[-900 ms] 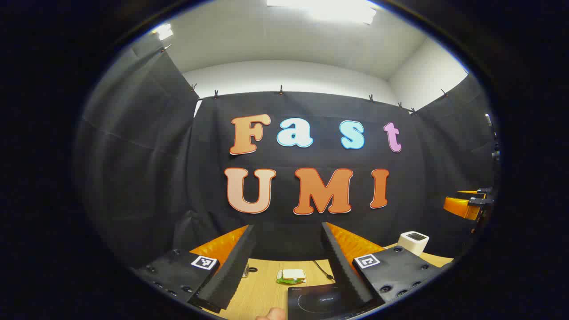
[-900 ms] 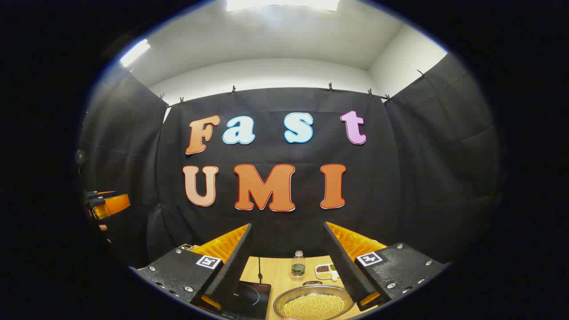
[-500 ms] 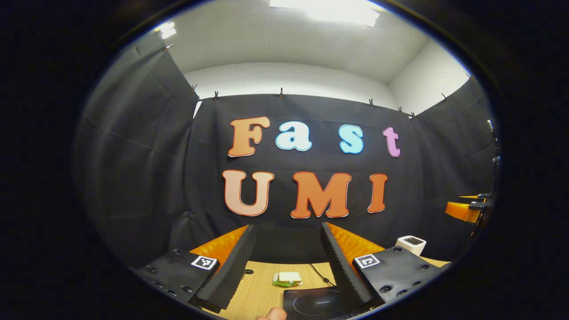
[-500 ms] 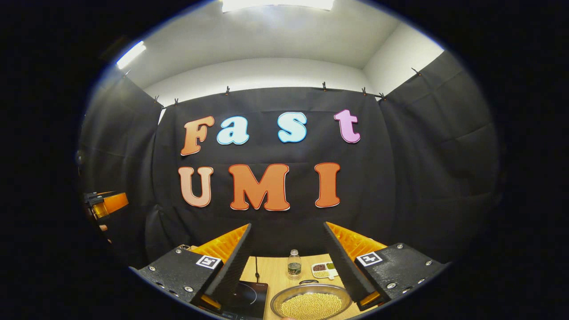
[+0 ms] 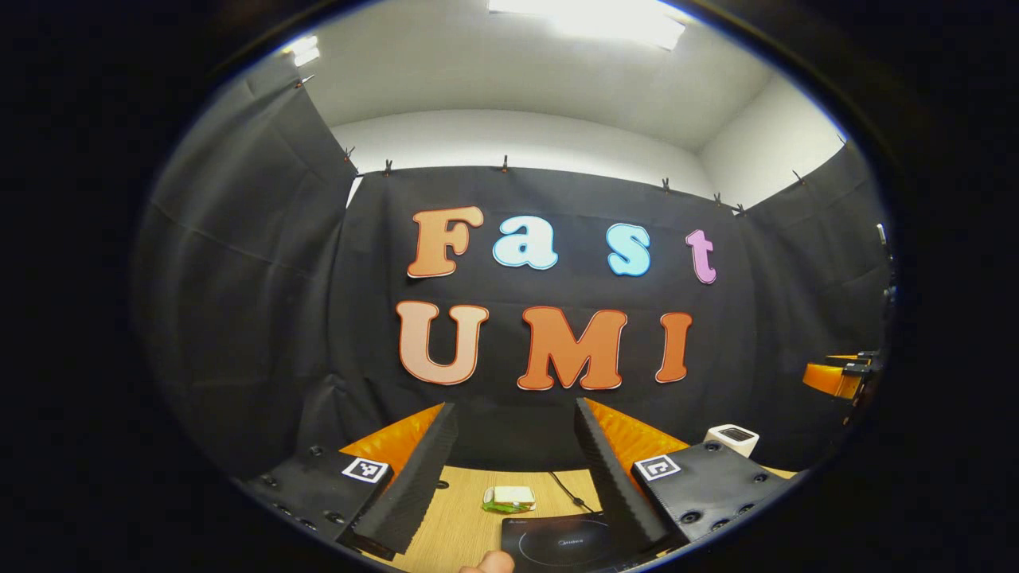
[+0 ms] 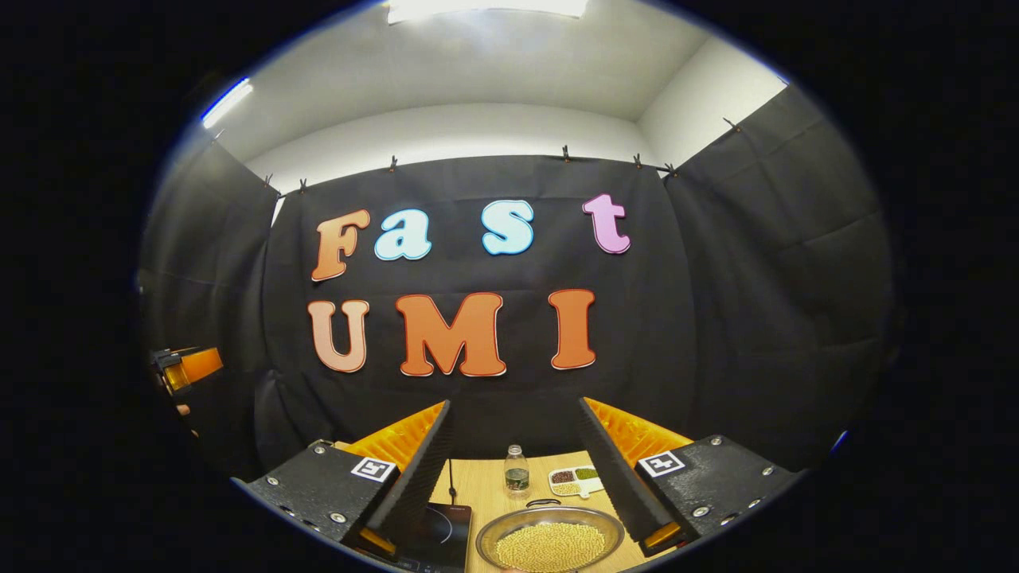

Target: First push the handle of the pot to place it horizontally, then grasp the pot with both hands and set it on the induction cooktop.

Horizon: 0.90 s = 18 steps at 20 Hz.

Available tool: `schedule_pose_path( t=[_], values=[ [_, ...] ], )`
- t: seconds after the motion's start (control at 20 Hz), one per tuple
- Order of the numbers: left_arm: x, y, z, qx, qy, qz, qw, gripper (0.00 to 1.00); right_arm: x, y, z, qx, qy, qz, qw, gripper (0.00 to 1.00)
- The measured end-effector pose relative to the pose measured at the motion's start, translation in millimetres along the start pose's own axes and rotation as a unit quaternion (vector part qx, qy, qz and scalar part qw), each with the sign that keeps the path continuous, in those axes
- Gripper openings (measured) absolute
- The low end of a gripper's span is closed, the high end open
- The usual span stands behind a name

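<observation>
Both grippers, left gripper [image 5: 509,469] and right gripper [image 6: 513,469], stood spread, empty; below the right, the bean-filled pot [image 6: 549,537] looked heavy, rigid, best gripped at opposite rims.

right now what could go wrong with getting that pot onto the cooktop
The pot is heaped with yellow beans; tilting it in a two-gripper lift could spill them. A small bottle and a divided dish stand just behind it, so a hard push on the handle might knock them. Both the left gripper and right gripper are open and high, so the descent is barely seen.
</observation>
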<state>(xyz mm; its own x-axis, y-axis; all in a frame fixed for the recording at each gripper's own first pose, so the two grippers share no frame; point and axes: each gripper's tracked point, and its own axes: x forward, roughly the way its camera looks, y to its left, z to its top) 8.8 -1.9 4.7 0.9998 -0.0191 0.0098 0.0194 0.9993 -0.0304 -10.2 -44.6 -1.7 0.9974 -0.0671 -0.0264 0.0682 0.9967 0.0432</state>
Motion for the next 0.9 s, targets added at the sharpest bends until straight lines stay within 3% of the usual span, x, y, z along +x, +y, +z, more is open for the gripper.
schedule_pose_path(
  t=[0.25,0.4,0.9],
  values=[
    [-1.2,0.2,3.1,-0.002,-0.001,-0.005,1.0,0.98,-2.0,-4.5,-6.7,0.004,0.007,0.001,1.0,0.95],
    [-1.6,-0.1,4.1,-0.002,-0.003,-0.004,1.0,0.98,-3.4,-6.5,-12.3,0.003,0.015,0.005,1.0,0.89],
    [-1.6,1.6,-5.9,-0.014,0.015,-0.006,1.0,0.99,-7.3,-12.8,-52.3,0.003,0.056,0.007,0.998,0.44]
  ],
)
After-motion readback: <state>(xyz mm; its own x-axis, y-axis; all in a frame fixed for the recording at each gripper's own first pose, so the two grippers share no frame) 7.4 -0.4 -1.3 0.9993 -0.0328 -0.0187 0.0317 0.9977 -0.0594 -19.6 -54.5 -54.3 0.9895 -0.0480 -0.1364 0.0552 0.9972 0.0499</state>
